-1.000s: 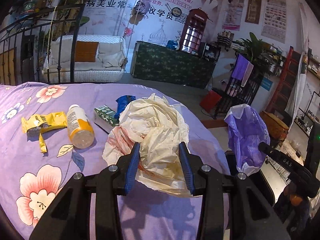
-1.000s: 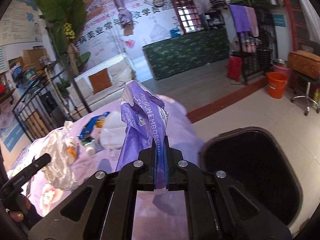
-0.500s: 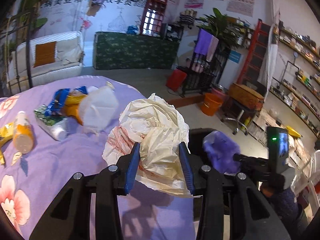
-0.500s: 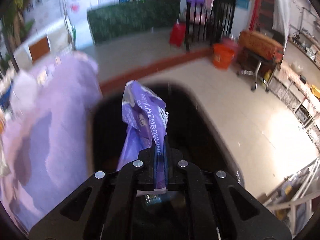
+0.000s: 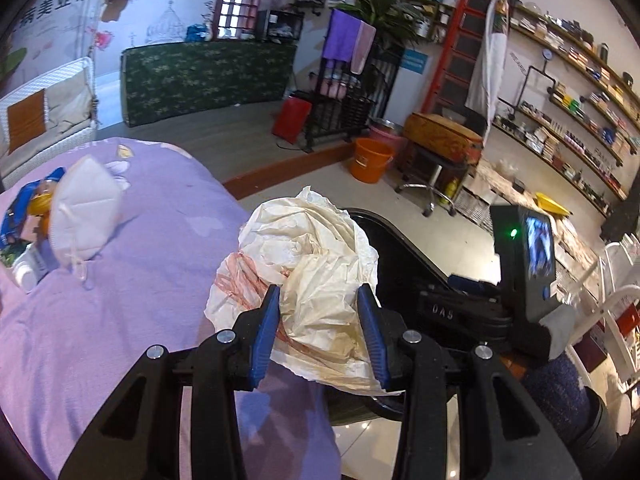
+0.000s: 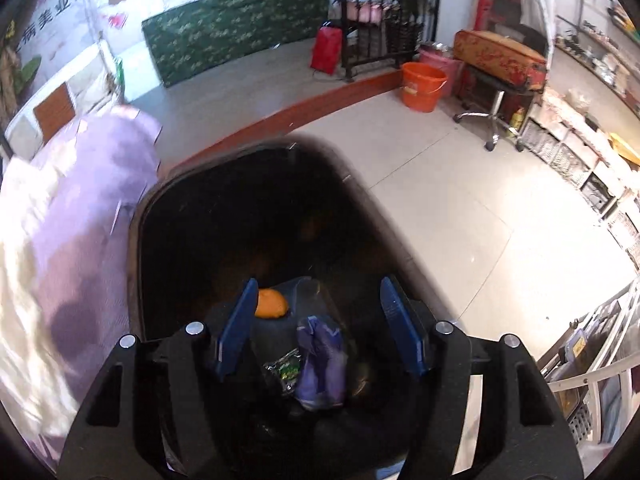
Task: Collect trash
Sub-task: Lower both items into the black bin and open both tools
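Note:
My left gripper [image 5: 318,334] is shut on a crumpled cream plastic bag [image 5: 308,276] with red print, held over the bed's edge beside the black trash bin [image 5: 404,252]. My right gripper [image 6: 318,328] hangs over the bin's mouth [image 6: 256,216], its jaws opening with nothing pressed between the blue pads. Below them, inside the bin, lies the purple wrapper [image 6: 322,360] next to a green wrapper [image 6: 286,368] and an orange piece [image 6: 272,304]. In the left wrist view the right gripper's body [image 5: 524,264] shows at the right, held by a person's hand in a blue sleeve [image 5: 560,384].
A white face mask [image 5: 86,212], a blue wrapper [image 5: 20,208] and a bottle [image 5: 28,268] lie on the purple bedspread [image 5: 140,280] at the left. On the tiled floor beyond the bin stand an orange bucket [image 6: 422,86] and a wheeled stool [image 6: 496,120].
The right gripper swung from the bed to over the bin and opened; the purple wrapper dropped into the bin. The left gripper carried the cream bag rightward toward the bin.

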Demonstrator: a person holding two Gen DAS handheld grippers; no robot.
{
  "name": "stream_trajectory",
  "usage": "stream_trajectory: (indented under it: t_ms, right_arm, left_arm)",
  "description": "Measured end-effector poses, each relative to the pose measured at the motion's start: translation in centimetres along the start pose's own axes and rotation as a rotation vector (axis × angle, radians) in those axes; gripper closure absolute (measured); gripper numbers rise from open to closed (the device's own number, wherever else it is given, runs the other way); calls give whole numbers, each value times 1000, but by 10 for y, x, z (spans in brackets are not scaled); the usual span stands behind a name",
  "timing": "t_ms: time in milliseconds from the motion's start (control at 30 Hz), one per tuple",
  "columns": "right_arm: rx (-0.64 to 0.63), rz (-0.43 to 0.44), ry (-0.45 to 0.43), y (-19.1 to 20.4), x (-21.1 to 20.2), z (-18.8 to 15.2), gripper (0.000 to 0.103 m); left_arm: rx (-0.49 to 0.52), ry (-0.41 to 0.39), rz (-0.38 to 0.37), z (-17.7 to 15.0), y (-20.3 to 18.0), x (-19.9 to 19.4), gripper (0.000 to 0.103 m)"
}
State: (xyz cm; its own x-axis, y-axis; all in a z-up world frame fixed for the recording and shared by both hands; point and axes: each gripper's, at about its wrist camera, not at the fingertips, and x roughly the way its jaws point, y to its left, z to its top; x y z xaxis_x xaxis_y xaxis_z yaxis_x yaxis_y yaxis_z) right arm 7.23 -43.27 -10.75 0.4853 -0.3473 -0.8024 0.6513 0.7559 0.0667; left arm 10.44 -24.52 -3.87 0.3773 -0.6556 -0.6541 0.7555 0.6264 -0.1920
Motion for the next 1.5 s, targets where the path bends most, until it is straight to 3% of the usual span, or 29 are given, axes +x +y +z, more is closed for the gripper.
stream_trajectory:
  t_ms: [233,633,733,800,833,1333,1500]
  right_arm:
    - [88,-60,-96,-34,-21,20,33]
    - [177,-109,-119,-70,-29,16,32]
    - [185,-110,-125,-71,-31,15,32]
    - [188,-112,-127,-71,-32,15,32]
    - [190,-114,-128,-72,-33,14,32]
    - [188,-93,-139,-70,-37,15,31]
    - [175,-41,-140,-56,-38,13,31]
  left_arm:
    - [72,73,-50,5,-32,44,64]
    - [172,202,-42,3,-72,102,61]
    - [190,226,-21,0,-73,109,49]
    - [194,233,-34,-1,-73,110,29]
    - [198,237,-45,-2,-74,111,27]
    - [216,155,-60,-5,-83,76,18]
    - [175,76,-54,0,-69,41,14]
